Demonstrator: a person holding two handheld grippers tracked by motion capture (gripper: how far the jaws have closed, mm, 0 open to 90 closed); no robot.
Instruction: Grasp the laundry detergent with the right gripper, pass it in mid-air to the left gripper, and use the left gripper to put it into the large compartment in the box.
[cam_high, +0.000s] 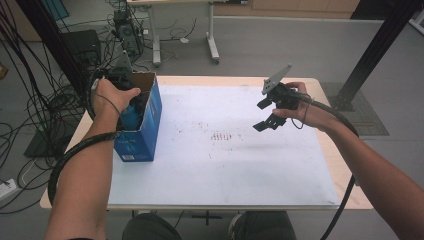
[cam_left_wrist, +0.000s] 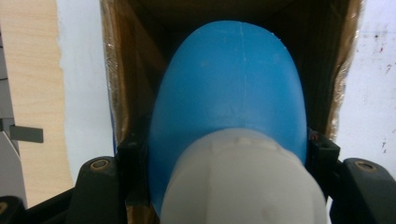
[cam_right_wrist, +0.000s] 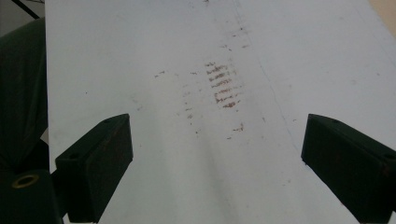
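**Bottle going into a tight box — snag risk at the rim**

Far left: table edge runs close beside the blue box (cam_high: 142, 131), with a tangle of cables on the floor beyond. The box stands upright and open-topped near that edge, so a sideways shove could push it off; nothing braces it.

Left gripper (cam_high: 125, 82) points down into the box mouth, clamped on a blue bottle (cam_left_wrist: 231, 100) with a pale cap (cam_left_wrist: 243, 179). In the left gripper view the bottle body is already between the brown cardboard walls (cam_left_wrist: 122, 88), its far end down in the shadow. Little slack on either side. Likely trouble: the jaws themselves are wider than the bottle and sit just at the rim, so going lower may catch the cardboard, tilt the box or drag it. Letting go too high would probably drop the bottle crooked. Whether the bottle touches the box floor cannot be told.

Middle: white mat (cam_high: 225, 160) is bare apart from reddish scuff marks (cam_right_wrist: 224, 84); plenty of free room here.

Right: right gripper (cam_high: 267, 114) hovers above the mat, jaws spread wide, nothing between them, well apart from the box. It could steady the box if needed. Right table edge is near that forearm.
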